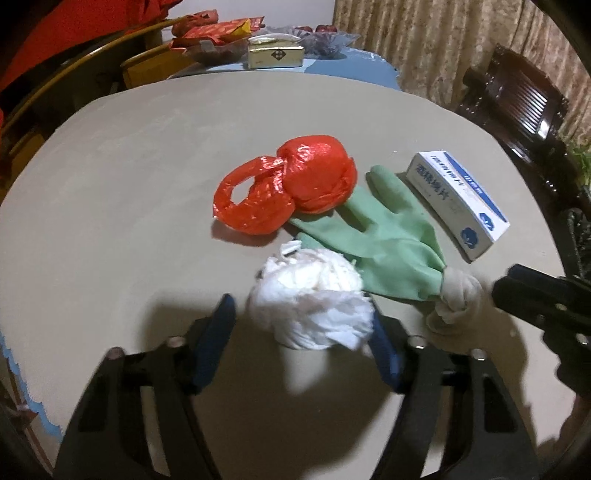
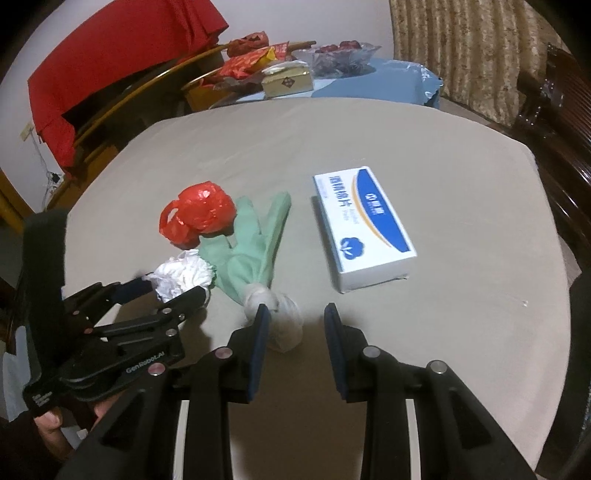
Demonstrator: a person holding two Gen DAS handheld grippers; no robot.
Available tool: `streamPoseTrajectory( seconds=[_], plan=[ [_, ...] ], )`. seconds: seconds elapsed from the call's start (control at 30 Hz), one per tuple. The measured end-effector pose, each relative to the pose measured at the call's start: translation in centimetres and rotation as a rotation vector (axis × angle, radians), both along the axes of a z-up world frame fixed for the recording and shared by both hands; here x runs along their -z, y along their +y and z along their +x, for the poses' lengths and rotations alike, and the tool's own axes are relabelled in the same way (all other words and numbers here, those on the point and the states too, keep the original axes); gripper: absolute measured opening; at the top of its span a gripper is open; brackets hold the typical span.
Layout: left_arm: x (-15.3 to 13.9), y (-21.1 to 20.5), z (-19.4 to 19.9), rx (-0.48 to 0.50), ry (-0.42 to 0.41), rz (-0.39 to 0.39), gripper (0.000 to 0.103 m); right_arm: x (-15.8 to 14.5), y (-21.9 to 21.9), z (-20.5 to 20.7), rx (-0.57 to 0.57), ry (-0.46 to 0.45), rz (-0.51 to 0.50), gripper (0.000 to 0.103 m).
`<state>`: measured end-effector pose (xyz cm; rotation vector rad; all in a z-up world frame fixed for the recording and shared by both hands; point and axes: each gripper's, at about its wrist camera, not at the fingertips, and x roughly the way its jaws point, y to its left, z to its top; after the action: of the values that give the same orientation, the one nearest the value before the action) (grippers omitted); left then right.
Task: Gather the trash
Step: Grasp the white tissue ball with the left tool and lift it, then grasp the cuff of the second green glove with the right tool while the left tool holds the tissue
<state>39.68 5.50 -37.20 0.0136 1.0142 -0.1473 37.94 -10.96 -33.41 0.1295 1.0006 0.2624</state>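
On the beige table lie a crumpled white tissue ball (image 1: pixel 314 299), a red plastic bag (image 1: pixel 291 184), a green rubber glove (image 1: pixel 388 229) with a knotted white cuff (image 1: pixel 456 297), and a white-and-blue box (image 1: pixel 458 203). My left gripper (image 1: pixel 303 325) is open, its blue pads on either side of the tissue ball, the right pad touching it. In the right wrist view the left gripper (image 2: pixel 173 288) straddles the tissue (image 2: pixel 183 277). My right gripper (image 2: pixel 295 314) is open and empty, just right of the glove's white cuff (image 2: pixel 273 306). The red bag (image 2: pixel 195 214), the glove (image 2: pixel 255 240) and the box (image 2: pixel 365 229) lie beyond.
At the table's far edge stand a gold box (image 1: pixel 275 55), red snack packets (image 1: pixel 218 31) and a glass bowl (image 1: pixel 325 40) on a blue cover. A dark wooden chair (image 1: pixel 517 103) stands at the right. Red cloth (image 2: pixel 110 62) hangs at the back left.
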Motion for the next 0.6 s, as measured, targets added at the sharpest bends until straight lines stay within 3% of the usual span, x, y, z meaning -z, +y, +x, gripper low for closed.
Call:
streamPoseTrajectory(
  seconds=[0.03,0.2,0.47,0.6],
  plan=[
    [0.0,0.0,-0.1,0.009,0.001,-0.009,0.047,0.1,0.3,0.1,-0.006,0.001,-0.002,0.031],
    [-0.6,0.5,-0.8,0.016,-0.018,-0.015,0.038,0.1,1.6,0.3,-0.028,-0.001,-0.009,0.031],
    [-2.5,2.7,-2.4,-0.026,-0.049,-0.033,0.036,1.1,3.7,1.1,-0.064,-0.011,-0.055,0.046],
    [-2.7,3.3,-2.8,-0.039,-0.045,-0.034,0.036,1.9,4.0,1.5,-0.064,-0.004,-0.073,0.046]
  ],
)
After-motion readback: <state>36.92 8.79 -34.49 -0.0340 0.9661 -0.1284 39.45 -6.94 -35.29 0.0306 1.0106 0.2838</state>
